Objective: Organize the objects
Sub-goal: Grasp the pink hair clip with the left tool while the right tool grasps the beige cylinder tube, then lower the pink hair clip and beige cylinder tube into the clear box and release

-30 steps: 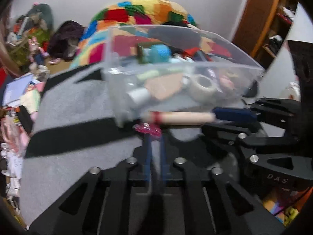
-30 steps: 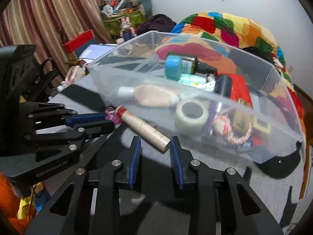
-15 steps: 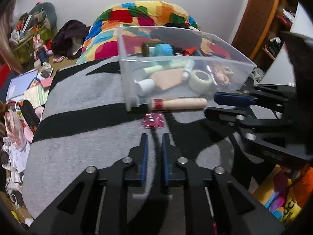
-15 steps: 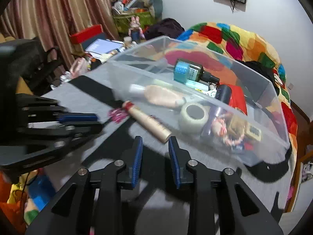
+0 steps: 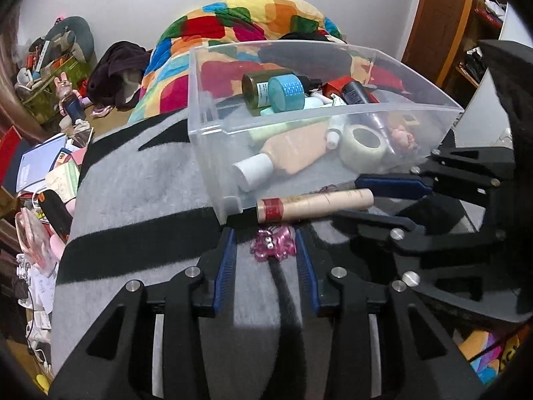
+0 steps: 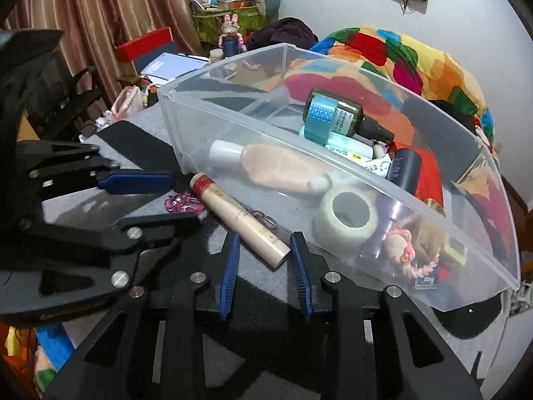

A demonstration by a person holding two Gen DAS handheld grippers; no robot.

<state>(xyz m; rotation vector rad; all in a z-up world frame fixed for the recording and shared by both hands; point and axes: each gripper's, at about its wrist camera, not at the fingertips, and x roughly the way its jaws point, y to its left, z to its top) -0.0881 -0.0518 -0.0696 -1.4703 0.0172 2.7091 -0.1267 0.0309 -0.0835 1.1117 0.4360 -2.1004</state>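
Note:
A clear plastic bin (image 5: 213, 153) (image 6: 180, 140) holding several toiletries and tape rolls stands on the grey and black cloth. A beige tube with a red cap (image 5: 313, 204) (image 6: 240, 220) lies against the bin's front wall. A pink glittery clip (image 5: 273, 246) (image 6: 184, 204) lies beside the cap. My left gripper (image 5: 265, 236) is open, its jaws on either side of the clip. My right gripper (image 6: 263, 243) is open, its jaws on either side of the tube's plain end. Each gripper shows in the other's view: the right one (image 5: 383, 200), the left one (image 6: 160, 196).
A colourful patchwork blanket (image 5: 250, 23) is heaped behind the bin. Books and clutter (image 5: 43, 166) lie on the floor to the left. A wooden door (image 5: 439, 23) stands at the right. Striped curtains (image 6: 100, 10) hang at the left.
Both grippers have opened wider and moved forward. The left jaws now flank the pink clip and the right jaws flank the tube's end. The bin, tube and clip have not moved.

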